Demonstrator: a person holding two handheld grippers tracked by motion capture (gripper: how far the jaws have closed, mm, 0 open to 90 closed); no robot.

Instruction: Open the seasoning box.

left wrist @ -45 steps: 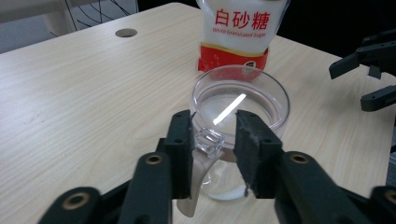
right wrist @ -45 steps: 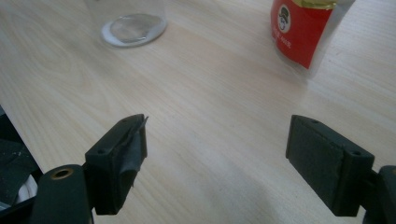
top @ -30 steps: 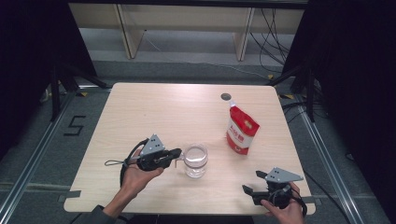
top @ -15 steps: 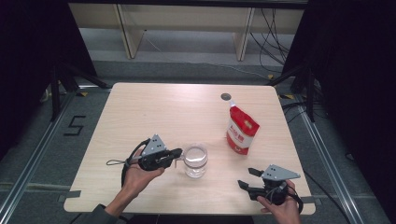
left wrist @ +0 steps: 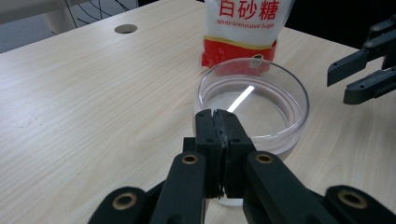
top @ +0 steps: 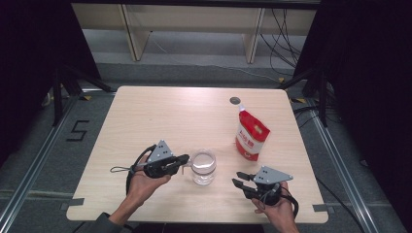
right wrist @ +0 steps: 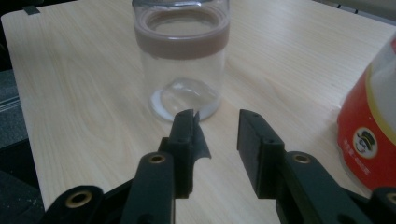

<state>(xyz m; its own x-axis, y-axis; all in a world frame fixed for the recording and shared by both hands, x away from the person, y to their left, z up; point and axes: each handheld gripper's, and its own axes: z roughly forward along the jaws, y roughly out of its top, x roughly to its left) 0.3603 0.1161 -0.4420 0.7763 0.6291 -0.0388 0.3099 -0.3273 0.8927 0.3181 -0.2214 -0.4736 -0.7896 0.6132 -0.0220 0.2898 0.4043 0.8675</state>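
A clear glass point(top: 203, 167) stands near the table's front middle, and water seems to lie in it point(left wrist: 254, 107). My left gripper point(top: 186, 160) lies level at its left side, jaws shut with the tips point(left wrist: 217, 116) against the near wall. Whether they pinch part of the glass is hidden. My right gripper point(top: 239, 178) lies to the glass's right and points at it point(right wrist: 182, 60). Its jaws point(right wrist: 217, 126) have just been closing, stand a little apart and hold nothing. A red and white sugar bag point(top: 251, 136) stands behind, to the right.
The sugar bag point(left wrist: 243, 23) stands just beyond the glass in the left gripper view and at the right edge point(right wrist: 373, 121) of the right gripper view. A round grommet point(top: 235, 100) sits in the wooden table point(top: 160, 116) near its far edge. Shelving stands beyond the table.
My right gripper has slid left toward the glass and its jaws have narrowed. The left gripper and the glass have stayed put.
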